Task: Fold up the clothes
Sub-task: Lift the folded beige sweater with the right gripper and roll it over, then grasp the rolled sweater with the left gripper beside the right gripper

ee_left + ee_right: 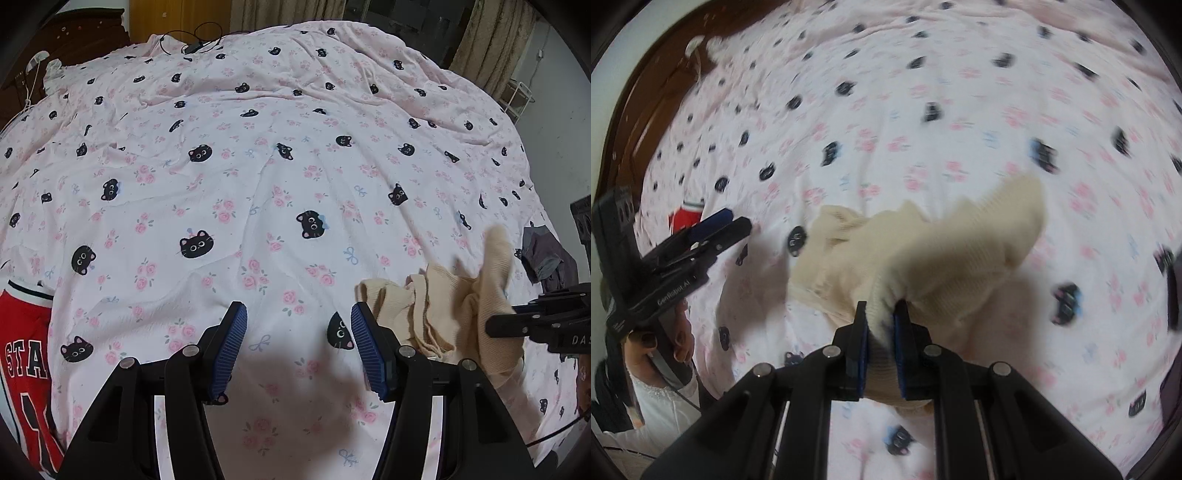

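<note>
1. Far left: red jersey [26,354] with white letters, cut off by the frame edge; can't tell if it is folded or just dumped.
2. My left gripper [299,328] hangs over bare bedsheet [258,177], jaws wide apart, nothing between them.
3. Right of that: cream knit garment [443,314], bunched and partly lifted off the sheet, one end flapping up.
4. My right gripper [881,325] is clamped on a thick wad of that cream knit; cloth bulges out between the pads [897,343].
5. Far right edge: grey garment [546,262], crumpled, half out of frame.
6. Handling, my guess: the knit is soft, light and stretchy, ribbed so not slippery, and droops wherever unsupported. A bunched grip like this one drags layers together; a hem or shoulder edge would be the better hold, with my left jaws on a second edge to spread it.
7. Hard to tell: right wrist view is motion-blurred; sleeves, neckline and hem of the knit can't be told apart, so which part I hold is unclear.
</note>
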A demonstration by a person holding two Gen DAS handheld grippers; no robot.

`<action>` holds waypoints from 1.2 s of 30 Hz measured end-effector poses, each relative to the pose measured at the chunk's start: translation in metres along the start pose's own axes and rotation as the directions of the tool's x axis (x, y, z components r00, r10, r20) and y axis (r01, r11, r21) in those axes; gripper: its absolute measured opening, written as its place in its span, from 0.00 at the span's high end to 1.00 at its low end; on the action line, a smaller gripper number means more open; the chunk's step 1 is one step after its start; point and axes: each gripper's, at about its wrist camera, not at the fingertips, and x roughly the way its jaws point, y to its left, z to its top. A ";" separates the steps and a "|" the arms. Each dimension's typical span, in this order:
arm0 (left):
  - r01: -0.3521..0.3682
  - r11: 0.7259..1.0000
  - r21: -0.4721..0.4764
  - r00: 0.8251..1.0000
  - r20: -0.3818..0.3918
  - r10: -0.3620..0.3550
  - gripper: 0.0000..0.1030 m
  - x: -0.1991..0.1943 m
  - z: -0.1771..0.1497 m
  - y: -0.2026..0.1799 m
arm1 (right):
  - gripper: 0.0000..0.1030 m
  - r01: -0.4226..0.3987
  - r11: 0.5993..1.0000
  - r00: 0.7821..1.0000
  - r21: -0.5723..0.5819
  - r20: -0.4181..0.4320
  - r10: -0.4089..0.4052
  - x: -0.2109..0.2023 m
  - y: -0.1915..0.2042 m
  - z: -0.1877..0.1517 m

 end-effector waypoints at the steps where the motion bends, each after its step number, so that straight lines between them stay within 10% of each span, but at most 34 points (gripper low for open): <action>1: -0.003 1.000 -0.007 1.000 -0.003 0.003 0.48 0.000 0.000 0.002 | 0.87 0.003 1.000 1.000 -0.017 -0.011 -0.004 0.005 0.008 0.004; 16: 0.007 0.998 -0.061 1.000 -0.001 -0.007 0.48 -0.007 0.002 0.023 | 0.83 0.014 0.994 0.993 -0.108 -0.113 -0.026 0.064 0.066 0.025; 21: 0.005 0.998 -0.058 1.000 -0.003 -0.005 0.48 -0.008 0.001 0.023 | 0.51 -0.040 0.995 0.994 -0.096 -0.109 0.030 0.061 0.073 0.025; 27: -0.001 0.998 -0.062 1.000 -0.009 0.000 0.48 -0.007 0.000 0.024 | 0.51 -0.058 0.986 0.997 -0.153 -0.062 0.049 0.036 0.092 0.029; 36: 0.200 0.978 -0.056 0.973 -0.105 -0.205 0.48 0.016 -0.006 0.009 | 0.51 -0.136 0.991 0.987 0.004 0.090 0.135 -0.020 0.033 0.035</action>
